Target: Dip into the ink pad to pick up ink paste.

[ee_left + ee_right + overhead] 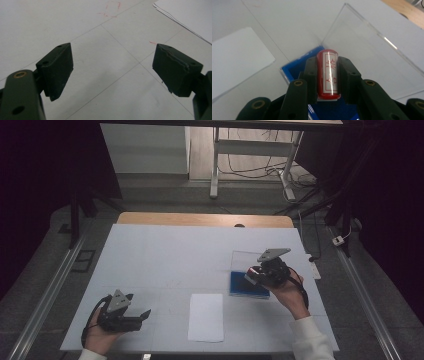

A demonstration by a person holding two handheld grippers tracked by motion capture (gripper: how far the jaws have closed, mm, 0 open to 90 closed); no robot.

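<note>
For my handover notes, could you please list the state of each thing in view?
Right gripper: shut on the red stamp, above the blue ink pad.
Blue ink pad: uncovered, clear lid open.
Left gripper: open, holding nothing.
White sheet: flat on the table, untouched.

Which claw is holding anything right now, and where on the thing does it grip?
The right claw grips a red stamp by its two long sides, above the blue ink pad. The left claw stands open, holding nothing.
</note>
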